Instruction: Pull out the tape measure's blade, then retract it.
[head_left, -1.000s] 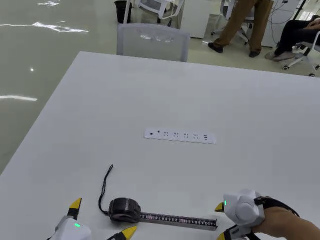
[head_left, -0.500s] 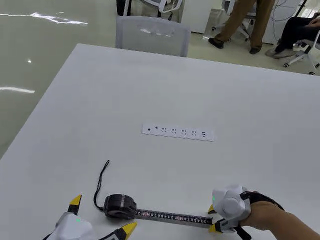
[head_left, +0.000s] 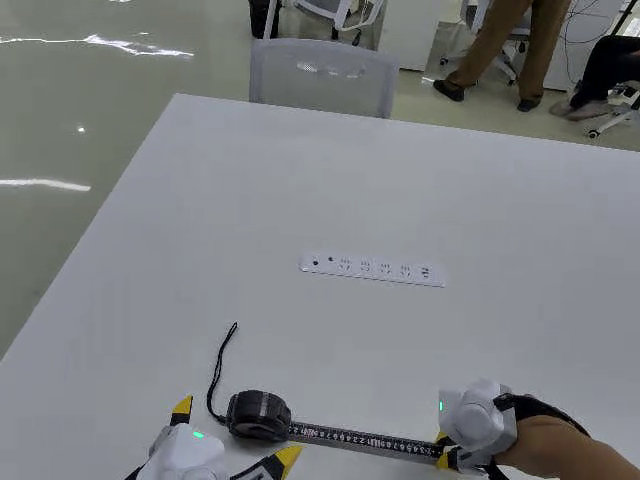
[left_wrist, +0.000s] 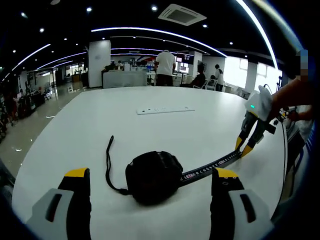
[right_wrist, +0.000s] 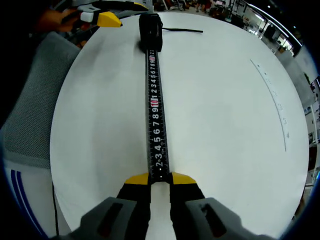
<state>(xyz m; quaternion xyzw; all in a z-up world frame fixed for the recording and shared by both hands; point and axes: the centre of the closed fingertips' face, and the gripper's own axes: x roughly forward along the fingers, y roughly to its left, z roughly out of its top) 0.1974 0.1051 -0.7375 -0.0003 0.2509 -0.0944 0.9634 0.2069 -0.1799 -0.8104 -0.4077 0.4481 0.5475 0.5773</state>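
Observation:
The black tape measure case (head_left: 259, 414) lies on the white table near its front edge, with its wrist cord trailing away. Its blade (head_left: 365, 440) is pulled out flat to the right. My right gripper (head_left: 445, 455) is shut on the blade's end, and its own view shows the jaws pinching the tip (right_wrist: 160, 178) below the numbered blade (right_wrist: 155, 115). My left gripper (head_left: 235, 435) is open, with its yellow fingertips on either side of the case (left_wrist: 152, 175) and not touching it. The right gripper (left_wrist: 243, 149) also appears at the blade's far end in the left gripper view.
A white power strip (head_left: 372, 269) lies mid-table beyond the tape measure. A grey chair (head_left: 322, 78) stands at the table's far edge, with people and office chairs behind it. The table's left edge (head_left: 90, 230) drops to a shiny floor.
The head view has shifted. My left gripper has edged right, nearer around the case. The blade stays out at about the same length, still pinched by the right gripper.

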